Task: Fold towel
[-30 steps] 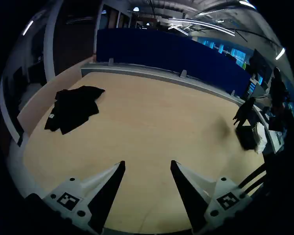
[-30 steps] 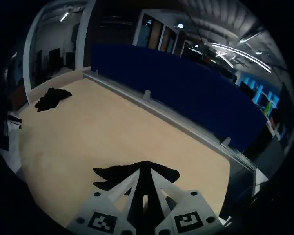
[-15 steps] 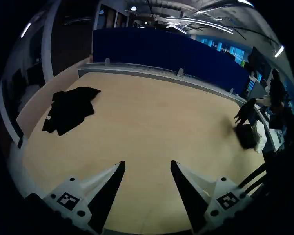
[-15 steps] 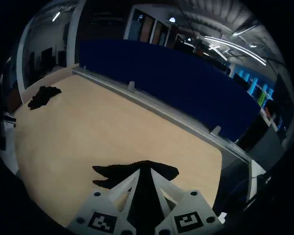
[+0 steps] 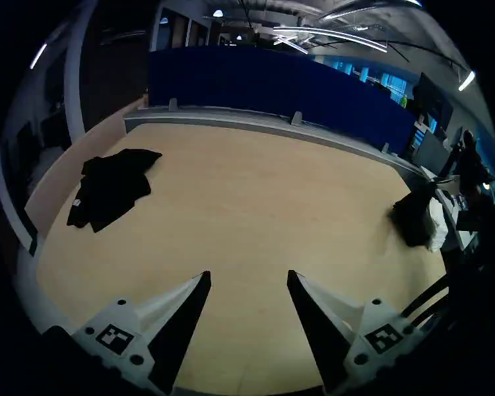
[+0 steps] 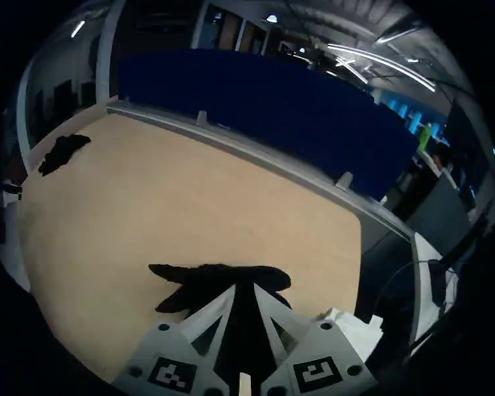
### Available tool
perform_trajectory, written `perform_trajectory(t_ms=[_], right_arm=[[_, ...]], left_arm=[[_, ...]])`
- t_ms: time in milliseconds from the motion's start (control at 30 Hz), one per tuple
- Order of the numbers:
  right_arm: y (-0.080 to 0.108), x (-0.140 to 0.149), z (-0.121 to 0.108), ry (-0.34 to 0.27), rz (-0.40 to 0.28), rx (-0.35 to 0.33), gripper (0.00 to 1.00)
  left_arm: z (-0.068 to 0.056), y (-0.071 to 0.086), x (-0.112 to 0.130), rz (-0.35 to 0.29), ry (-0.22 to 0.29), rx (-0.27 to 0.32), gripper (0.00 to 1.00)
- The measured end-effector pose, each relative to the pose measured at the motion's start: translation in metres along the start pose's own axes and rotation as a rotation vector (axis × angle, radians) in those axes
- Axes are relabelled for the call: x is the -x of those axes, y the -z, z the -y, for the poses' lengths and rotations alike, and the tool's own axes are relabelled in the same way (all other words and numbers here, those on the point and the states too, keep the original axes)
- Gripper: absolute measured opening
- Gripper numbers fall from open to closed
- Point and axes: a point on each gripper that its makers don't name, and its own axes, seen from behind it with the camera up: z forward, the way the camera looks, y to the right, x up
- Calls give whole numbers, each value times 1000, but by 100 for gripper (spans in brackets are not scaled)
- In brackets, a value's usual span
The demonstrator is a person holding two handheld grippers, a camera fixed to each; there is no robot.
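Swinging rightward since a second ago, the right gripper (image 6: 244, 285) carries the black towel (image 6: 181, 272) over the table (image 6: 148, 198), well short of the blue screen (image 6: 261, 112), fingers pinched together on it. The left gripper (image 5: 247, 276) hangs wide and empty. Another dark heap (image 5: 112, 187) lies near the screen's left end. The towel looks light and limp; a free corner is probably the best second hold.

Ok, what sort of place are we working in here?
Probably an open-plan office or lab: a large light wooden table backed by a long blue partition, with strip lights hung from an exposed ceiling.
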Motion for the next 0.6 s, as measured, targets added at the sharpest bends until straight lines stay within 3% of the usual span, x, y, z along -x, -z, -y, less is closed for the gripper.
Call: perform_trajectory(t_ms=[300, 600], right_arm=[[7, 65, -8, -62, 64, 38, 4], [9, 90, -7, -111, 78, 52, 4]], left_arm=[[-9, -4, 1, 10, -15, 10, 85], [-17, -4, -2, 9, -24, 20, 85]])
